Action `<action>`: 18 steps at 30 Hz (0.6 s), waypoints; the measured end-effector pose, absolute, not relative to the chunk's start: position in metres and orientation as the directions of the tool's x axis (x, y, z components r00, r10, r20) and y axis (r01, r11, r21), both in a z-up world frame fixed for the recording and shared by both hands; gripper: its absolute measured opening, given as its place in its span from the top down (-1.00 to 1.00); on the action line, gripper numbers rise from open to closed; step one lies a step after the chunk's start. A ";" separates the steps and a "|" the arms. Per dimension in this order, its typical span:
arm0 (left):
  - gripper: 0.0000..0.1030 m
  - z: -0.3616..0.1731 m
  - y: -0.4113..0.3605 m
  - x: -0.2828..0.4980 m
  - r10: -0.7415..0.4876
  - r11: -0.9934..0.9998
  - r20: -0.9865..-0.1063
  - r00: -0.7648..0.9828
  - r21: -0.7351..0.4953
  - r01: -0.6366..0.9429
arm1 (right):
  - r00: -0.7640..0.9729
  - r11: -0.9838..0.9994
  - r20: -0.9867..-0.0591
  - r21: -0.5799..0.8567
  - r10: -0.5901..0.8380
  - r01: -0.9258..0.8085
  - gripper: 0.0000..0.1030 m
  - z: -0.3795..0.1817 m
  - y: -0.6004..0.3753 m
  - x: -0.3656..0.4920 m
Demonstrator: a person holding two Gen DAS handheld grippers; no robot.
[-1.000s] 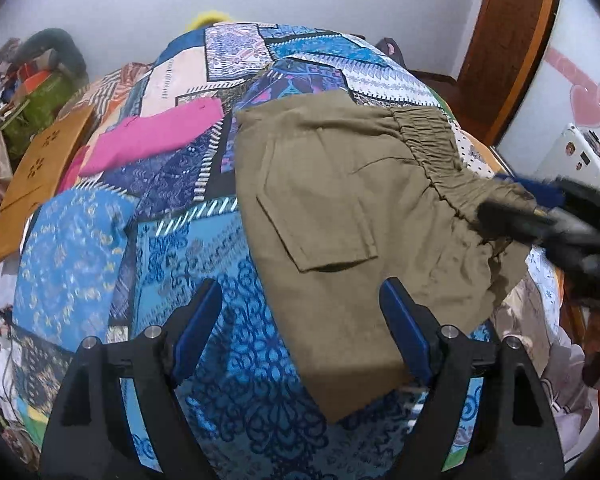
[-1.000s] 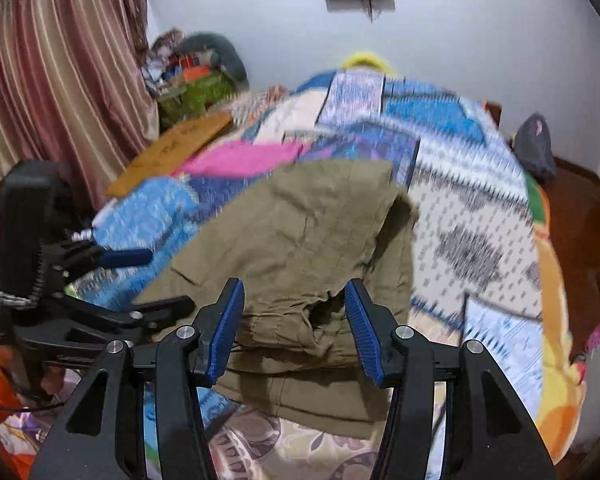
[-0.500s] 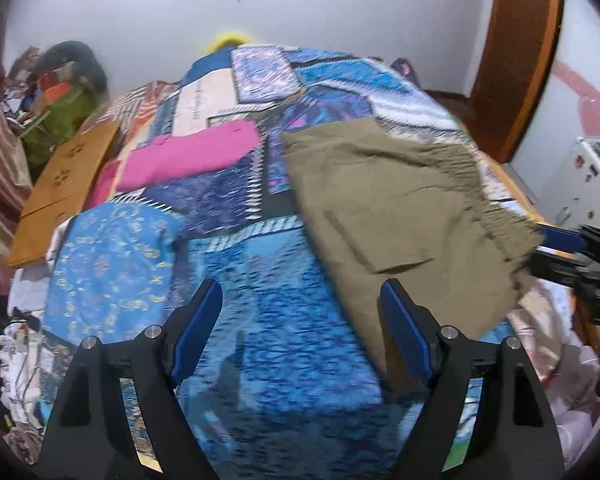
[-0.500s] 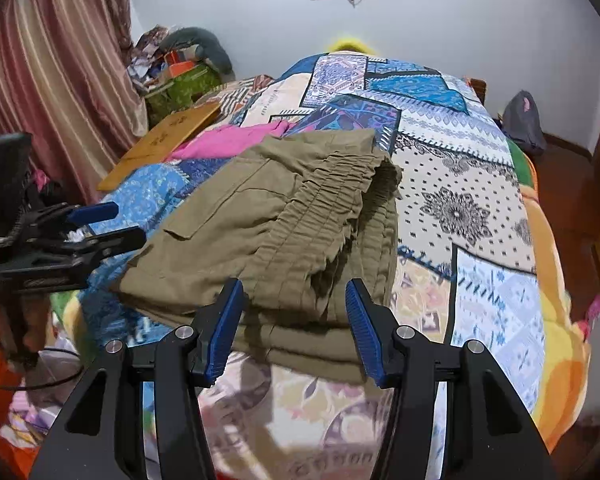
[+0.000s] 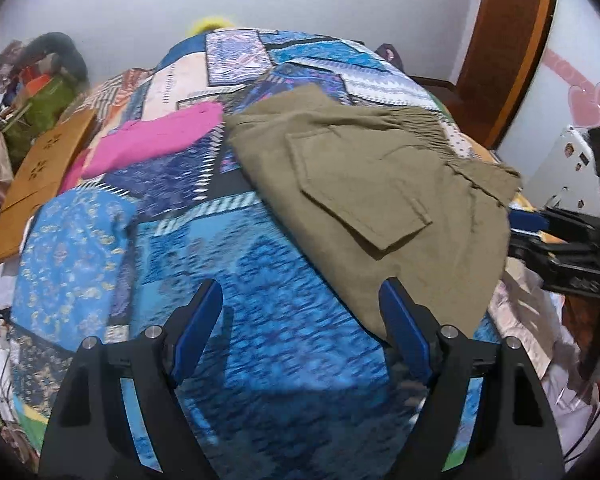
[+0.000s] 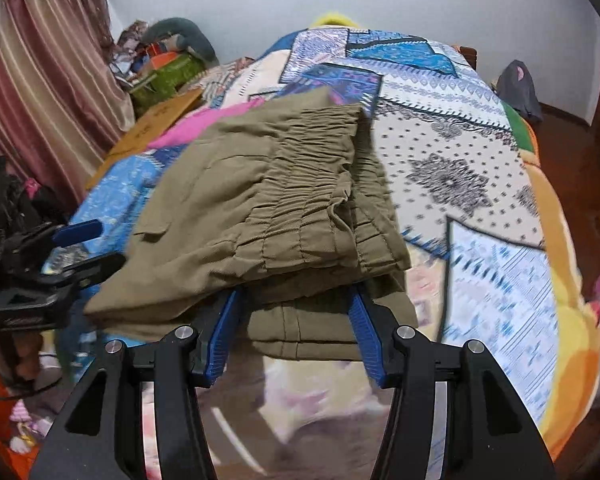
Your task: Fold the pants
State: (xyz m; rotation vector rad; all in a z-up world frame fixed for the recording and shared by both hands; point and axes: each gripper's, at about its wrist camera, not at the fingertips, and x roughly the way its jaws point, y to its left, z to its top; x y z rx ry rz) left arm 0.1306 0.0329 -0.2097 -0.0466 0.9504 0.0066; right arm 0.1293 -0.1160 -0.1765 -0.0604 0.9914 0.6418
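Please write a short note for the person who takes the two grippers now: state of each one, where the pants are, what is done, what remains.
Left hand-held gripper: open, empty, over the patchwork bedspread beside the olive pants.
Right hand-held gripper: open, its fingers at the waistband end near the bed edge, not pinching.
Done: pants lie folded in layers, pocket up.
Left: probably one more fold or tidying. The pink garment lies apart, untouched.

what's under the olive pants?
The olive pants lie folded on the patchwork bedspread, their near edge overhanging a pale floral sheet. A pink garment lies beside them. Anything directly beneath the folded layers is covered.
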 end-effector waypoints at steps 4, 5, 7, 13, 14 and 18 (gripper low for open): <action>-0.58 -0.214 0.007 0.146 -0.022 1.000 -0.815 0.579 -0.022 0.007 | 0.430 0.874 -0.801 0.223 0.417 -0.431 0.00 -0.176 -0.142 0.151; -0.58 -0.214 0.000 0.151 -0.029 1.000 -0.817 0.577 -0.025 0.015 | 0.442 0.883 -0.798 0.224 0.409 -0.412 -0.02 -0.174 -0.148 0.152; -0.58 -0.215 -0.012 0.161 -0.040 0.999 -0.817 0.576 -0.019 0.042 | 0.466 0.895 -0.787 0.234 0.404 -0.381 -0.03 -0.168 -0.161 0.152; -0.58 -0.201 -0.009 0.168 -0.089 0.996 -0.804 0.588 -0.060 0.069 | 0.484 0.883 -0.750 0.292 0.450 -0.369 -0.03 -0.146 -0.173 0.136; -0.58 -0.195 -0.001 0.167 -0.092 0.996 -0.797 0.598 -0.067 0.064 | 0.483 0.875 -0.744 0.294 0.462 -0.384 -0.03 -0.143 -0.170 0.132; -0.58 -0.178 0.036 0.165 -0.047 0.999 -0.773 0.632 -0.027 0.041 | 0.489 0.865 -0.728 0.305 0.481 -0.398 -0.10 -0.137 -0.160 0.128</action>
